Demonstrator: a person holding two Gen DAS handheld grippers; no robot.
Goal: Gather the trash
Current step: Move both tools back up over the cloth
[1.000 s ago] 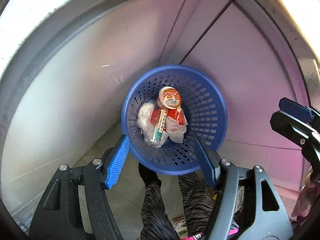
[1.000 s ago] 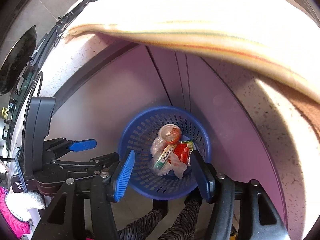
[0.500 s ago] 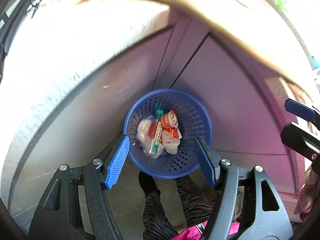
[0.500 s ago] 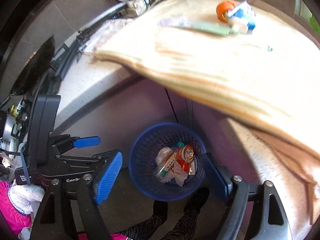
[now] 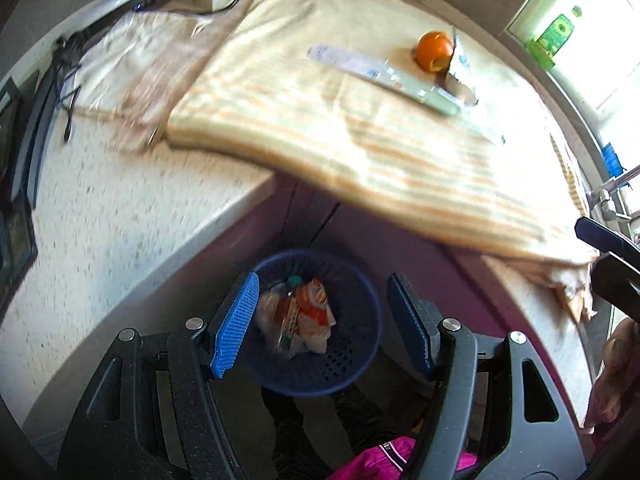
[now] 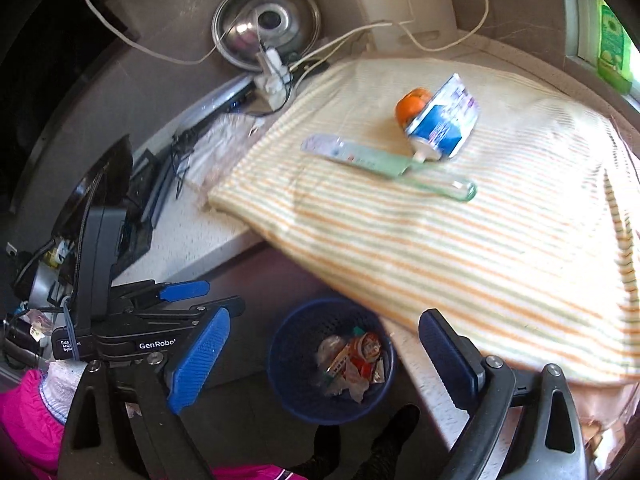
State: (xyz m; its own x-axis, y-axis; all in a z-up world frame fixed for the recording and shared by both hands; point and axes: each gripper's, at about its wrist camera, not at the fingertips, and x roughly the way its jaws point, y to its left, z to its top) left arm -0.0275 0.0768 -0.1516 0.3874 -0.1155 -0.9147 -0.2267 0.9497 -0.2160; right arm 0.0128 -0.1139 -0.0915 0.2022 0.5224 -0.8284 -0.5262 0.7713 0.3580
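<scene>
A blue mesh trash basket (image 5: pixel 352 344) (image 6: pixel 288 360) stands on the floor below the counter with several wrappers (image 5: pixel 304 316) (image 6: pixel 352 360) in it. On the striped cloth (image 5: pixel 320 120) (image 6: pixel 440 232) lie an orange peel (image 5: pixel 434 50) (image 6: pixel 412 106), a blue-white carton (image 6: pixel 444 120) (image 5: pixel 460 72), a flat plastic wrapper (image 5: pixel 380 76) (image 6: pixel 352 154) and a clear green spoon (image 6: pixel 444 186). My left gripper (image 5: pixel 320 324) is open and empty above the basket. My right gripper (image 6: pixel 324 360) is open and empty, raised over the counter edge.
A speckled white counter (image 5: pixel 100 220) (image 6: pixel 192 240) runs left of the cloth. A steel pot lid (image 6: pixel 266 24), white cables (image 6: pixel 360 32) and a black stove (image 6: pixel 96 188) sit at the back left. A green bottle (image 5: pixel 554 34) stands on the sill. The person's feet (image 6: pixel 388 436) are by the basket.
Both grippers have risen from just over the basket to above counter height. The cloth and the trash on it have come into view. Both stay open.
</scene>
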